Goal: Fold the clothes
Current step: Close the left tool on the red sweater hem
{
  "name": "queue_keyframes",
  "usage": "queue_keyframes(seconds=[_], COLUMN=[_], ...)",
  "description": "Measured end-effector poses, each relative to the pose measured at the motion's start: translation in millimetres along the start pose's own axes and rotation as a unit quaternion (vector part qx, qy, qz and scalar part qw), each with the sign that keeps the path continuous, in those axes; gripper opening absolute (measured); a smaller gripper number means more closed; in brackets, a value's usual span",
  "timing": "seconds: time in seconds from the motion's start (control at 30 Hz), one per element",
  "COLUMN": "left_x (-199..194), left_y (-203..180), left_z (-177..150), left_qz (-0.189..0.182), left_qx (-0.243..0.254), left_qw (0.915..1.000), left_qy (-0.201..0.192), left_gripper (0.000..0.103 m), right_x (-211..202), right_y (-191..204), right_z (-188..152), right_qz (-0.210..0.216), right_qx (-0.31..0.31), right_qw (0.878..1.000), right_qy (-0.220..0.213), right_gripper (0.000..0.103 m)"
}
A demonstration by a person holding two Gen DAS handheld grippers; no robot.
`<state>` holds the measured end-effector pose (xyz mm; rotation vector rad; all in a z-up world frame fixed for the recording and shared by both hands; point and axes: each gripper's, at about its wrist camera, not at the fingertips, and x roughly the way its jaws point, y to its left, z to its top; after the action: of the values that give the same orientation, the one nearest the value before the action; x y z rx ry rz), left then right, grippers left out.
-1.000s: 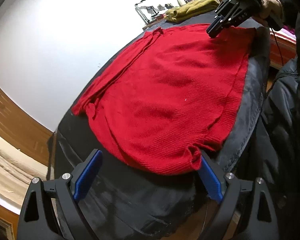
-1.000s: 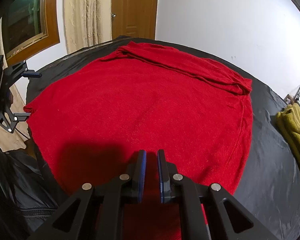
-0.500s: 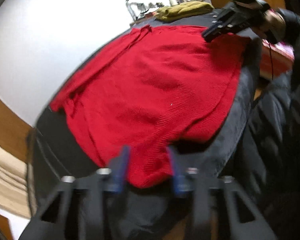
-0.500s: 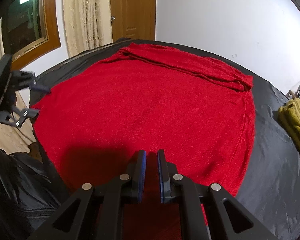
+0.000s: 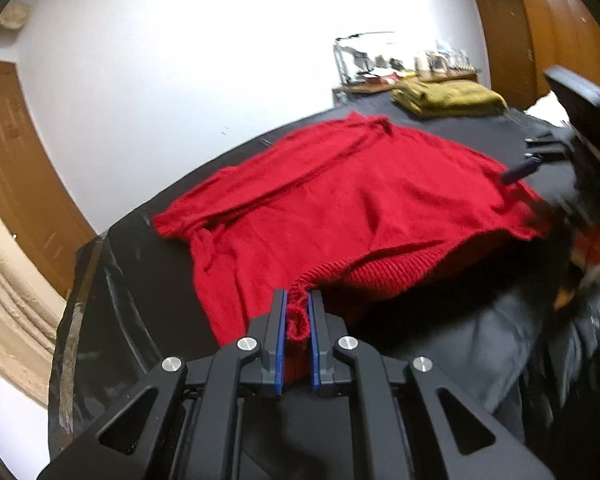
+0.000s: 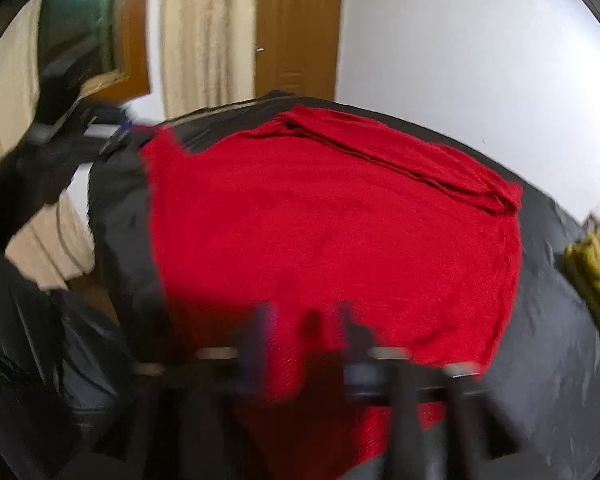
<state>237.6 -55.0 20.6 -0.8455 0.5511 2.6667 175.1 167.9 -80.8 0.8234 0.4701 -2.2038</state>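
One folded olive garment [image 5: 448,98] well beyond red sweater [image 5: 340,200]

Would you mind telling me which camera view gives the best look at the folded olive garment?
The left wrist view: the folded olive garment shows whole on the far end of the black table cover, beyond the red sweater. The right wrist view catches only a blurred strip of it at the right edge.

place: home room | cues: wooden door [image 6: 298,32], curtain [image 6: 208,32], cluttered shelf [image 5: 404,68]
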Motion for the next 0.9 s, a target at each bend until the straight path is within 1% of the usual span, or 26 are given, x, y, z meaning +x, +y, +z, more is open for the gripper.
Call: queue_keyframes(seconds=[0.03, 0.07, 0.17, 0.2, 0.27, 0.37, 0.4, 0.53, 0.57, 0.6, 0.63, 0.67, 0.73, 0.77, 0.83, 0.9], left_x=[1, 3, 3, 1, -3, -10, -12, -14, -14, -14, -14, -14, -16, -17, -17, -16], left_y=[2, 5, 13, 15, 19, 21, 21, 22, 21, 21, 20, 19, 18, 19, 25, 32], left_z=[2, 3, 9, 11, 14, 19, 20, 25, 26, 27, 27, 29, 32, 34, 37, 39], left_qz=[0.002, 0.004, 0.007, 0.007, 0.008, 0.015, 0.018, 0.012, 0.010, 0.007, 0.005, 0.002, 0.007, 0.013, 0.015, 0.010], left_qx=[-0.006, -0.011, -0.026, -0.030, -0.036, -0.034, -0.032, -0.037, -0.039, -0.040, -0.041, -0.043, -0.045, -0.047, -0.063, -0.079], left_qw=[1.0000, 0.9999, 0.9996, 0.9994, 0.9990, 0.9985, 0.9984, 0.9980, 0.9979, 0.9977, 0.9976, 0.9974, 0.9967, 0.9963, 0.9952, 0.9940], left_qy=[-0.002, -0.003, -0.011, -0.016, -0.027, -0.040, -0.043, -0.050, -0.052, -0.053, -0.055, -0.058, -0.067, -0.071, -0.074, -0.074], left_gripper=[0.011, 0.011, 0.011, 0.011, 0.011, 0.011, 0.011, 0.011, 0.011, 0.011, 0.011, 0.011, 0.011, 0.011, 0.009, 0.008], right_x=[0, 0, 2, 3, 8, 23, 28, 25, 21, 17, 14, 11, 5, 2, -3, -9], right_y=[7, 13, 22, 25, 30, 30, 28, 9, 3, -4, -7, -9, -15, -15, -16, -17], right_z=[0, 0, 5, 7, 9, 8, 6, -3, -6, -8, -9, -10, -12, -12, -13, -13], right_qz=[0.011, 0.022, 0.043, 0.043, 0.028, -0.035, -0.056, -0.100, -0.109, -0.120, -0.127, -0.134, -0.148, -0.157, -0.173, -0.189], right_qx=[-0.008, -0.015, -0.013, -0.016, -0.029, -0.037, -0.036, -0.010, -0.001, 0.009, 0.014, 0.019, 0.027, 0.026, 0.022, 0.018], right_qw=[1.000, 1.000, 0.999, 0.999, 0.999, 0.999, 0.997, 0.994, 0.994, 0.992, 0.991, 0.990, 0.988, 0.987, 0.985, 0.982], right_qy=[-0.006, -0.011, -0.006, -0.005, -0.002, 0.021, 0.030, 0.035, 0.032, 0.030, 0.029, 0.028, 0.025, 0.021, 0.013, 0.005], right_gripper=[0.086, 0.086, 0.086, 0.086, 0.086, 0.086, 0.086, 0.085, 0.079, 0.069, 0.047, 0.040, 0.036, 0.031, 0.023, 0.021])
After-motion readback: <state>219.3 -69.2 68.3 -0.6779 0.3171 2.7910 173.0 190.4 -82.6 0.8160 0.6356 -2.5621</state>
